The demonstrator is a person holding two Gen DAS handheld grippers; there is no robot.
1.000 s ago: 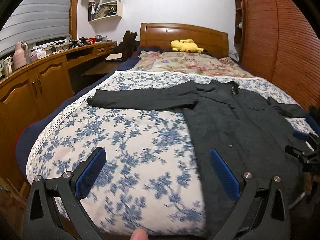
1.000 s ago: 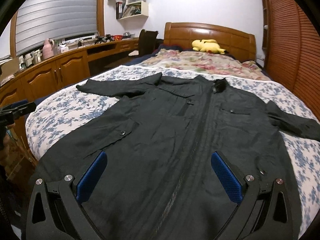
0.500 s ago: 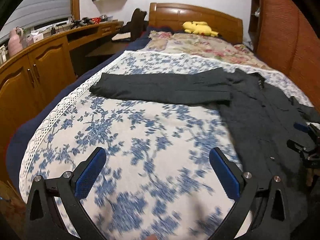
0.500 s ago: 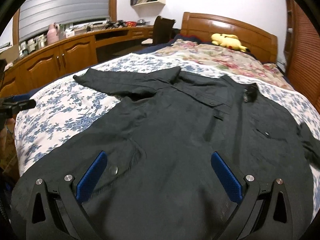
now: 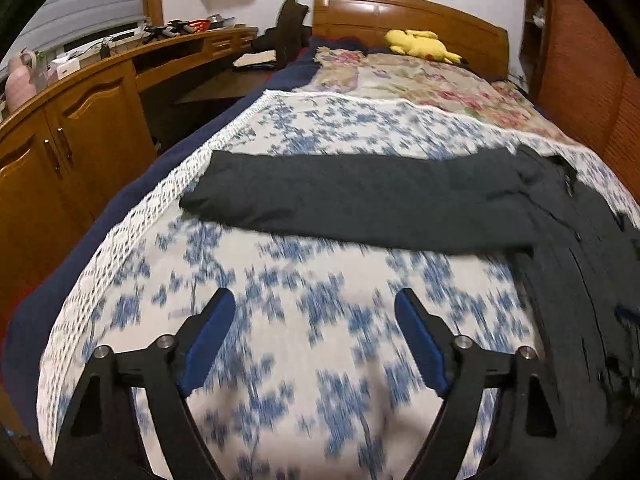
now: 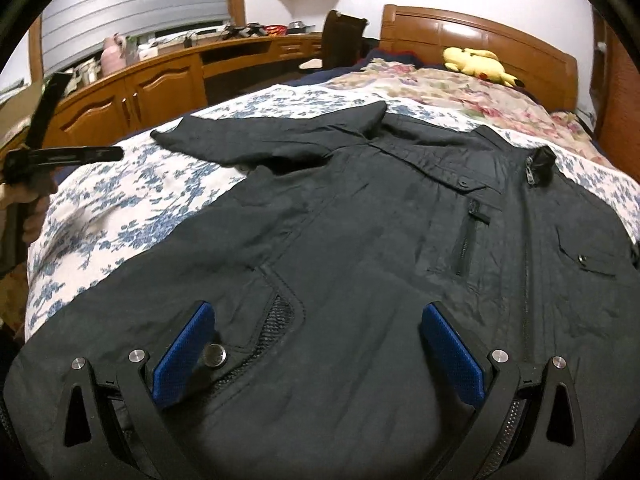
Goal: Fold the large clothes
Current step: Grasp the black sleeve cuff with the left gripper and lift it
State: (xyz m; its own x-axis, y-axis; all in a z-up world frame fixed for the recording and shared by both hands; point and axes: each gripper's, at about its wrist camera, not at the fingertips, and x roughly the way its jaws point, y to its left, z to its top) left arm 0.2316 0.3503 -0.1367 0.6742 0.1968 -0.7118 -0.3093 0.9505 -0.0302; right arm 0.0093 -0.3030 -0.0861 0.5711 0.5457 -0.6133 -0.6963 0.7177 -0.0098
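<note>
A large black jacket (image 6: pixel 380 240) lies flat, front up, on the blue-flowered bedspread (image 5: pixel 280 280). Its left sleeve (image 5: pixel 360 200) stretches out across the bed toward the cupboard side. My left gripper (image 5: pixel 316 300) hovers over bare bedspread short of that sleeve; its jaws are closing with nothing between them. My right gripper (image 6: pixel 316 312) stands open low over the jacket's lower front, by a pocket with a metal snap (image 6: pixel 215 355). In the right wrist view the left gripper (image 6: pixel 60 156) shows at the far left, held in a hand.
Wooden cupboards and a desk (image 5: pixel 80 120) run along the left of the bed. A wooden headboard (image 5: pixel 408 20), a yellow plush toy (image 5: pixel 420 44) and a flowered quilt (image 5: pixel 420 84) are at the far end. A slatted wooden wardrobe (image 5: pixel 580 80) lines the right.
My left gripper has moved leftward and closer to the outstretched sleeve, and its jaws have narrowed. My right gripper has come lower and nearer over the jacket's lower front.
</note>
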